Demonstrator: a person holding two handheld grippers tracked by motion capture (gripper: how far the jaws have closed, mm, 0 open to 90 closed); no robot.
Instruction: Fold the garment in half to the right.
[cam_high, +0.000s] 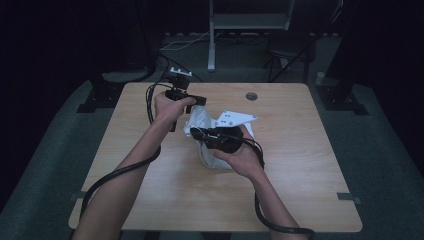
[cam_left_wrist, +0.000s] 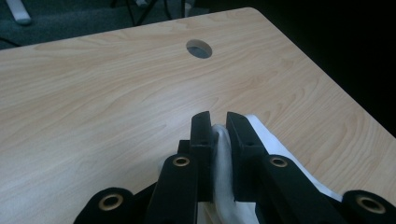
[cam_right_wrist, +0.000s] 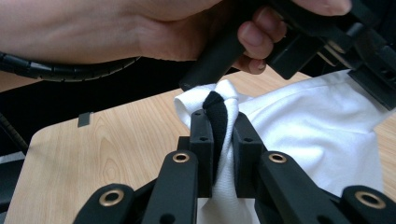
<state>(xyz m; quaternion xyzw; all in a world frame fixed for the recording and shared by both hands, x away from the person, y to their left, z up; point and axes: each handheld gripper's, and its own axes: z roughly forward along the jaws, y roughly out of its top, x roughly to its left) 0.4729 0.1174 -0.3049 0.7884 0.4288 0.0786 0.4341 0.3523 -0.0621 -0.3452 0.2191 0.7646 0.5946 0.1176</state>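
We see the white fabric cloth (cam_high: 210, 131) bunched approx. mid-table, on the light wooden table (cam_high: 310, 165), nearer the person than the round cable hole (cam_high: 251, 96). Left tongs (cam_left_wrist: 218, 122): pressed together, pinching a fold of cloth. Right tongs (cam_right_wrist: 219, 119): pressed together, pinching a cloth edge w/ black trim (cam_right_wrist: 218, 112). The left hand (cam_right_wrist: 154, 28) sits just beyond the cloth.

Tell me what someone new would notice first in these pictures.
A crumpled white cloth lifted over the middle of the wooden table, pinched between two tools. The left hand-held gripper clamps one bunched edge and the right hand-held gripper another with a black trim. A round hole sits near the table's far edge.
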